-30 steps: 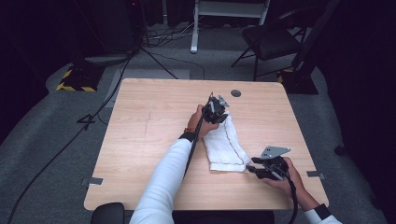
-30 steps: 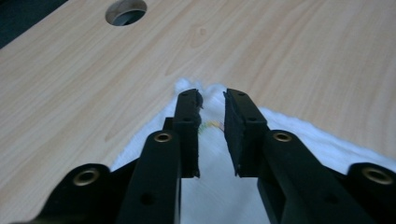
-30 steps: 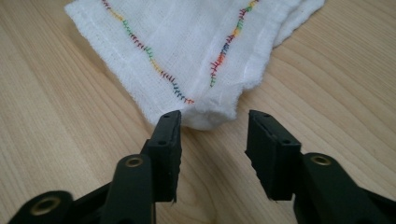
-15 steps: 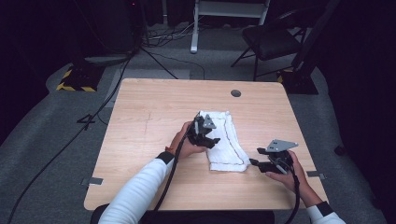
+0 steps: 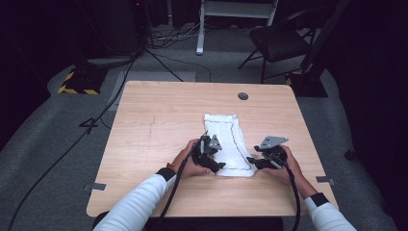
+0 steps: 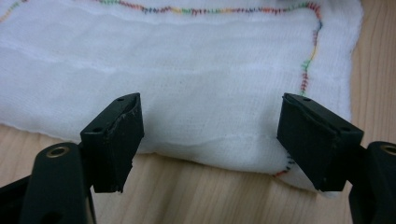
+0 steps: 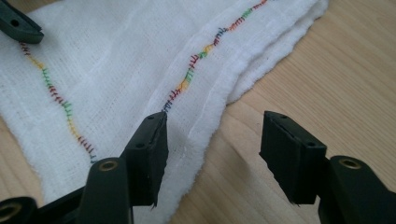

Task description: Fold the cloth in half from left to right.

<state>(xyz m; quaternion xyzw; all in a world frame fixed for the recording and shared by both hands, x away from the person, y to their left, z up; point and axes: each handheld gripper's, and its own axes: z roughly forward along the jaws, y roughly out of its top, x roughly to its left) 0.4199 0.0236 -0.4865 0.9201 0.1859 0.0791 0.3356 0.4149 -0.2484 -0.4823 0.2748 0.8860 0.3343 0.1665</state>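
A white folded cloth [image 5: 226,137] with multicoloured stitching lies flat on the wooden table [image 5: 159,120]. My left gripper [image 5: 219,166] sits at its near left corner. Its jaws have just been opening and stand wide apart over the cloth [image 6: 187,70] edge, gripper [image 6: 219,140] pressing on nothing. My right gripper [image 5: 252,161] is at the near right corner, and its jaws have also just been opening. In the right gripper view the gripper [image 7: 212,149] has one jaw over the cloth [image 7: 116,70] hem and the other over bare wood.
A round cable hole [image 5: 243,96] lies at the table's far side. A dark chair [image 5: 279,43] and a white stand [image 5: 199,29] are beyond the table. Cables run over the floor at the left. Bare wood surrounds the cloth.
My left gripper let go of the cloth's far end and came back to the near left corner with its jaws wide. The cloth now lies flat. My right gripper opened and edged left.
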